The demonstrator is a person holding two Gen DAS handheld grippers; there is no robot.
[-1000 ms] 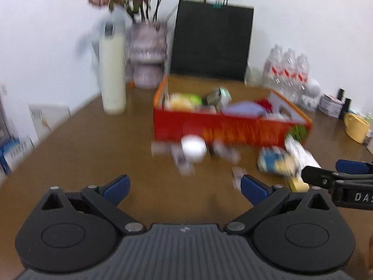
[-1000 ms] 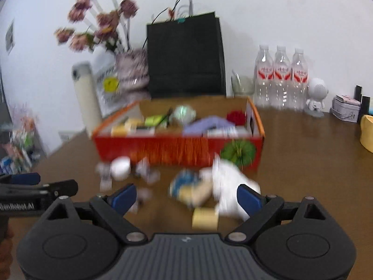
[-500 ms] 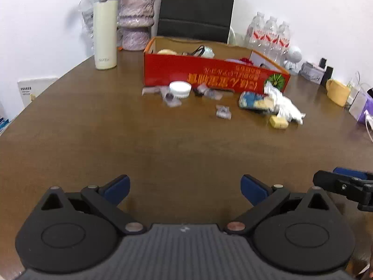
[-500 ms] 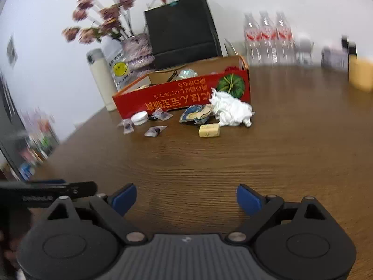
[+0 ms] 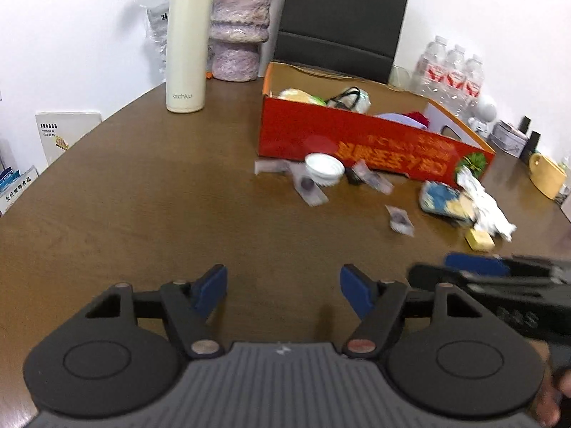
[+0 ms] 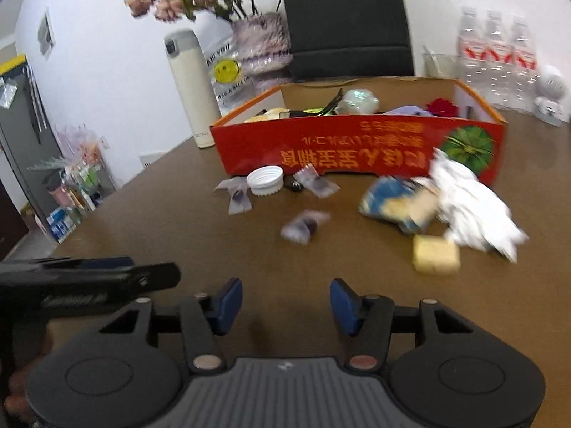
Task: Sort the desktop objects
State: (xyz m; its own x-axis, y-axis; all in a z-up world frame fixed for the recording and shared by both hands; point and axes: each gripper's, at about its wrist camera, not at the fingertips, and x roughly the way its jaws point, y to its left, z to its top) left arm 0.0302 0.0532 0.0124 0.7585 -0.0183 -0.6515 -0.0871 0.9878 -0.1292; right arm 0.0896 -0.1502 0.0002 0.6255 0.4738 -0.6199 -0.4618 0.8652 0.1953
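left hand-held gripper [image 5: 283, 287]: jaws closing, nothing between, over bare table [image 5: 142, 192]
right hand-held gripper [image 6: 285, 301]: jaws closing, empty
box [image 6: 357, 149]: far side, part filled
clutter: cap [image 6: 264, 180], wrappers [image 6: 305, 226], tissue [image 6: 471, 207], yellow block [image 6: 435, 254] on table before box

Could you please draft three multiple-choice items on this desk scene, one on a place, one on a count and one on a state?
1. Where is the white cap?
A. In the red box
B. On the table in front of the red box
C. On the thermos

2. How many water bottles stand together?
A. Two
B. Three
C. Five

3. What is between the right tool pads?
A. Nothing
B. The yellow block
C. A wrapper

Answers: B, the cap lies on bare wood; B, three red labels show; A, only table shows between them.
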